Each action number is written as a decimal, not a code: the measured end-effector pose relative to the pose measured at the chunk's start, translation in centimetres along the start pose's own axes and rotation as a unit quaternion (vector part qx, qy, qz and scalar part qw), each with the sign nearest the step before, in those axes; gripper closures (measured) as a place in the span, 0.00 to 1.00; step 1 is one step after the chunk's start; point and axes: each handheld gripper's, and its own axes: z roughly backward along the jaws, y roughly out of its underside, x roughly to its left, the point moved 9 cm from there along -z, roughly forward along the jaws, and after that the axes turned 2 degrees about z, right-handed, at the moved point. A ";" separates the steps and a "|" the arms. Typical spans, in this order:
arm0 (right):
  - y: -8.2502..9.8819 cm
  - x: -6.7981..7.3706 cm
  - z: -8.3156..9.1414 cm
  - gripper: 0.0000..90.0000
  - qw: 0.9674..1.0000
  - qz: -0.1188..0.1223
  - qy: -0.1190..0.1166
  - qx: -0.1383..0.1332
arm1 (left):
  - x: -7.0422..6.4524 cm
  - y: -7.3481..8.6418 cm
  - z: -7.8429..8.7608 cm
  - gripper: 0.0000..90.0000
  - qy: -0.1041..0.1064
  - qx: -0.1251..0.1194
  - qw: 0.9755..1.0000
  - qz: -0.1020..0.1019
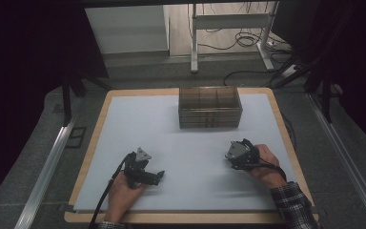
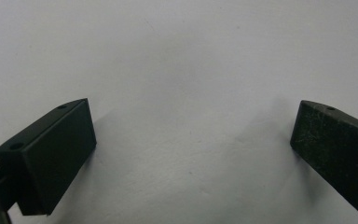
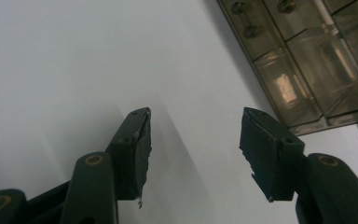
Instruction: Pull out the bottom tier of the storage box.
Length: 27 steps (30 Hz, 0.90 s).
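Smoky clear plastic drawer box (image 1: 210,108) at far side of white table (image 1: 124,143), left gripper (image 1: 153,175) wide open, right gripper (image 3: 195,140) half open, both empty.

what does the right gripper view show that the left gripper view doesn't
The right gripper view alone shows the clear brown compartment box at its upper right, with small metal parts in some compartments, beyond the right claw, whose jaws stand apart with nothing between them. The left gripper view alone shows the left claw, its jaws spread wider, also with nothing between them. Both share the plain white table sheet under the jaws.
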 end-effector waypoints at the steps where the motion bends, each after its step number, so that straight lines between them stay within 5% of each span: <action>1: -0.1 0.0 -0.1 0.48 1.000 0.002 0.004 0.000 | 0.0 0.0 0.0 0.00 0.000 0.000 1.000 0.000; 15: -1.1 -0.8 -1.5 0.50 0.997 0.060 0.054 0.003 | 0.0 0.0 0.0 0.00 0.000 0.000 1.000 0.000; 27: -1.8 -1.4 -3.5 0.55 0.988 0.118 0.100 0.015 | 0.0 0.0 0.0 0.00 0.000 0.000 1.000 0.000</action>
